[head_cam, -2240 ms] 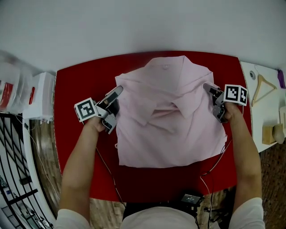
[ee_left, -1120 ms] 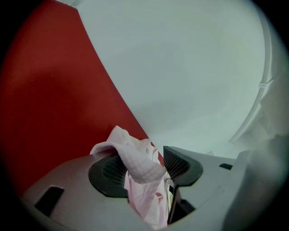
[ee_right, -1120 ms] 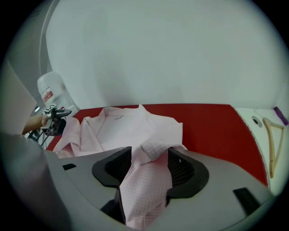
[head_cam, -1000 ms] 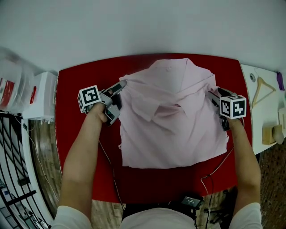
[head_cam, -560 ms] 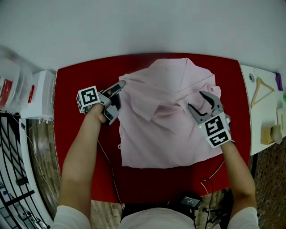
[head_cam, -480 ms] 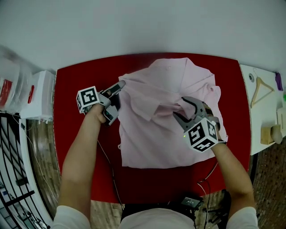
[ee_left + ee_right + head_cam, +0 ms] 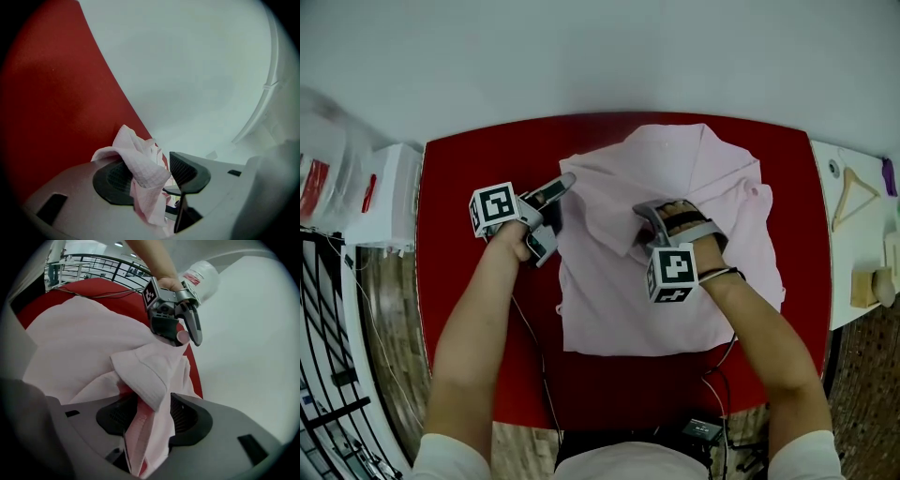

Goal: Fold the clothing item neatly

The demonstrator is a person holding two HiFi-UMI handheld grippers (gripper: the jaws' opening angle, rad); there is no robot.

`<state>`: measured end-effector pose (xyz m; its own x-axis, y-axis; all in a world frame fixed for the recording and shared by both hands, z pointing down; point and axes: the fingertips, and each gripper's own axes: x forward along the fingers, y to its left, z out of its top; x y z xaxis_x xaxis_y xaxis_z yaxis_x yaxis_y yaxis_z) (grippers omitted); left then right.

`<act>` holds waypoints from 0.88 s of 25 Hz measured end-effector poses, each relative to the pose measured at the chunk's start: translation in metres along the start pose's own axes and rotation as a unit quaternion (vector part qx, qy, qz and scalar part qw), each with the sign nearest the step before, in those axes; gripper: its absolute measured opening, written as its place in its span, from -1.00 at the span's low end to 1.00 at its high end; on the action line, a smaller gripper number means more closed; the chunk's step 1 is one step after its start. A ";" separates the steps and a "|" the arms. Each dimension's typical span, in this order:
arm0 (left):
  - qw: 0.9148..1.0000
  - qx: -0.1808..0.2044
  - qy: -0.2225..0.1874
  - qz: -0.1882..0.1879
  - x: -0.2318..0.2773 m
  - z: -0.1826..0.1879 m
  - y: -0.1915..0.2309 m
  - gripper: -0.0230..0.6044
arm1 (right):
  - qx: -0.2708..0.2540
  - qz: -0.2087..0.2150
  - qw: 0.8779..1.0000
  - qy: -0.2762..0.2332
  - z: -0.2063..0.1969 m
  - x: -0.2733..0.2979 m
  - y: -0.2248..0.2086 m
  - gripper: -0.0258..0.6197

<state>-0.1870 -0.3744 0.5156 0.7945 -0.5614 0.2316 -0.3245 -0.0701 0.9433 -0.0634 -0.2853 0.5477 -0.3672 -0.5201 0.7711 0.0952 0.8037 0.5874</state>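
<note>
Pink, soft woven collared shirt (image 7: 609, 300) lies spread on a red-topped table (image 7: 459, 300). The left gripper (image 7: 149, 174) is closed on the shirt's left shoulder edge. The right gripper (image 7: 147, 416) is clamped on a fold, possibly a sleeve hem, held over the middle. The cloth looks light and limp, so seams should grip best.

No words or numbers can be read anywhere. The cubes on the left gripper (image 7: 555, 216) and the right gripper (image 7: 645, 225) carry black-and-white square markers, which are patterns without letters. A white container (image 7: 204, 273) bears a red label (image 7: 191, 278), its print too small to read.
</note>
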 end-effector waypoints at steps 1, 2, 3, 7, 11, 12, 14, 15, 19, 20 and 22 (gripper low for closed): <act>1.000 0.003 0.003 -0.001 0.000 -0.001 -0.001 -0.21 | 0.005 -0.006 1.000 -0.003 0.001 0.001 -0.002 -0.22; 1.000 0.006 0.007 -0.003 0.000 -0.003 -0.001 -0.21 | 0.022 -0.014 1.000 -0.010 0.003 0.000 -0.006 -0.40; 1.000 0.009 0.009 -0.004 0.000 -0.004 -0.002 -0.21 | 0.053 -0.019 0.998 -0.020 0.006 -0.002 -0.012 -0.78; 0.999 0.025 0.018 -0.016 -0.007 -0.007 -0.004 -0.21 | 0.292 0.013 0.954 -0.071 0.007 -0.001 -0.041 -0.84; 0.999 0.040 0.021 -0.029 -0.018 -0.009 -0.012 -0.21 | 0.489 0.055 0.864 -0.109 -0.020 0.008 -0.067 -0.84; 0.998 0.042 0.023 -0.033 -0.021 -0.011 -0.014 -0.21 | 0.519 0.066 0.845 -0.107 -0.029 0.012 -0.068 -0.84; 0.998 0.039 0.028 -0.042 -0.029 -0.019 -0.020 -0.21 | 0.564 0.090 0.815 -0.096 -0.043 0.021 -0.064 -0.84; 0.998 0.045 0.032 -0.041 -0.034 -0.024 -0.021 -0.21 | 0.579 0.101 0.804 -0.093 -0.047 0.026 -0.061 -0.84; 0.990 0.128 0.053 -0.023 -0.043 -0.036 -0.028 -0.21 | 0.600 0.116 0.782 -0.119 -0.047 0.030 -0.060 -0.82; 0.985 0.156 0.063 -0.030 -0.039 -0.041 -0.036 -0.21 | 0.606 0.115 0.777 -0.128 -0.046 0.029 -0.063 -0.72; 0.972 0.210 0.099 -0.048 -0.025 -0.059 -0.051 -0.21 | 0.626 0.113 0.758 -0.141 -0.047 0.029 -0.070 -0.58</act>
<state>-0.1602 -0.3079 0.4759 0.9011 -0.3695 0.2269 -0.3914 -0.4679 0.7924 -0.0375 -0.3701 0.5401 -0.6723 -0.3870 0.6310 -0.7036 0.5991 -0.3822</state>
